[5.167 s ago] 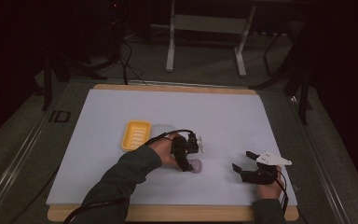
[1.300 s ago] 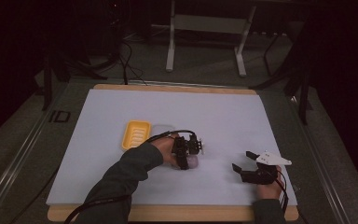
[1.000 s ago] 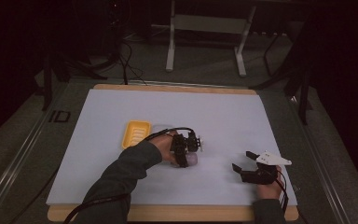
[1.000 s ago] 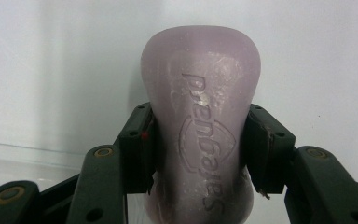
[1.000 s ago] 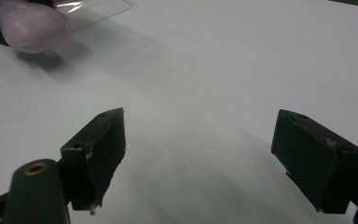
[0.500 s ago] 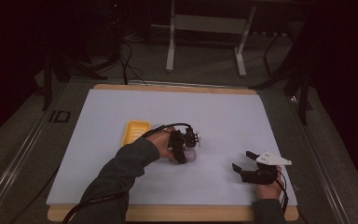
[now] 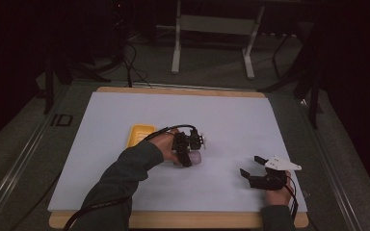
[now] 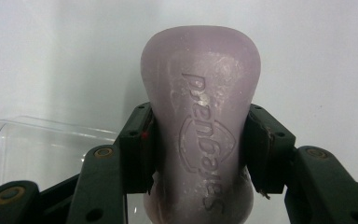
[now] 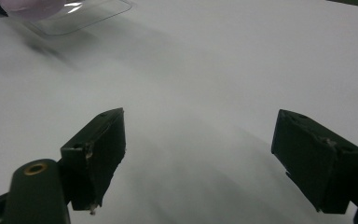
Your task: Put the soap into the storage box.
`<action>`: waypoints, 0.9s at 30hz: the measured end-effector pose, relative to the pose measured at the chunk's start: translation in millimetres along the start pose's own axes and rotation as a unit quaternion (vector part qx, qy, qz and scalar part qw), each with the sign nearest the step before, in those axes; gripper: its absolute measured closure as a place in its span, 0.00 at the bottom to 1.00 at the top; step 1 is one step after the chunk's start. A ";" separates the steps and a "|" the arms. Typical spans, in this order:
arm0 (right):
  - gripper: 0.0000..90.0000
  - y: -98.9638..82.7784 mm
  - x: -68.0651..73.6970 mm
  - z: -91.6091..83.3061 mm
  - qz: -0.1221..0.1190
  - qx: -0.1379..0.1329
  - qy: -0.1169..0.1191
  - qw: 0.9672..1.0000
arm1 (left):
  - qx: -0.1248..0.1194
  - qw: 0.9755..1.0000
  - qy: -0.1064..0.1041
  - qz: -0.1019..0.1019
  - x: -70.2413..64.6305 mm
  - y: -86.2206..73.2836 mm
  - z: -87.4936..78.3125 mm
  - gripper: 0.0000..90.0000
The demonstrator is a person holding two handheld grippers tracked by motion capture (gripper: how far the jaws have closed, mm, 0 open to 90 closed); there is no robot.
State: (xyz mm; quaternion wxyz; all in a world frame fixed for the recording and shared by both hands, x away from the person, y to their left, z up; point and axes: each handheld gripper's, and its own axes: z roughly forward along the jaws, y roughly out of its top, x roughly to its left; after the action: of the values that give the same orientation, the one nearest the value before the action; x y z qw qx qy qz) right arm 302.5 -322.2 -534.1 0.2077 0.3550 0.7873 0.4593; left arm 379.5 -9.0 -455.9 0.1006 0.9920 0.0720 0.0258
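Note:
A lilac soap bar with raised lettering stands upright between the pads of my left gripper, which is shut on its waist. From above, that gripper hangs near the table's middle with the soap at its near side. A clear plastic tray lies below and to the left of the soap; its corner also shows at the top left of the right gripper view. My right gripper rests at the near right, open with nothing between its jaws.
A yellow dish sits just left of the left hand, partly covered by it. White paper covers the wooden table board. Dark floor, cables and a metal stand lie beyond the far edge.
The left hand has carried the soap a little up and to the left, toward the yellow dish, and now covers more of that dish. The right gripper has stayed put.

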 end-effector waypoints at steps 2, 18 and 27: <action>0.19 0.0 0.0 0.0 0.000 0.000 0.000 1.000 | 0.000 1.000 0.000 -0.002 0.2 -0.5 0.2 0.56; 0.19 0.0 0.3 -0.1 0.001 0.001 0.000 1.000 | -0.003 1.000 0.004 -0.015 5.8 -9.5 -6.2 0.56; 0.19 0.0 0.3 -0.1 0.001 0.001 0.000 1.000 | -0.004 1.000 0.007 -0.027 10.9 -16.5 -10.3 0.56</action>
State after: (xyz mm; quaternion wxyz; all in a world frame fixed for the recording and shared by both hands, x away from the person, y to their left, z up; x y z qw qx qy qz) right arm 302.2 -322.0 -534.1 0.2071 0.3558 0.7875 0.4586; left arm 387.3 10.6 -448.8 0.1050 0.9891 0.0988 0.0299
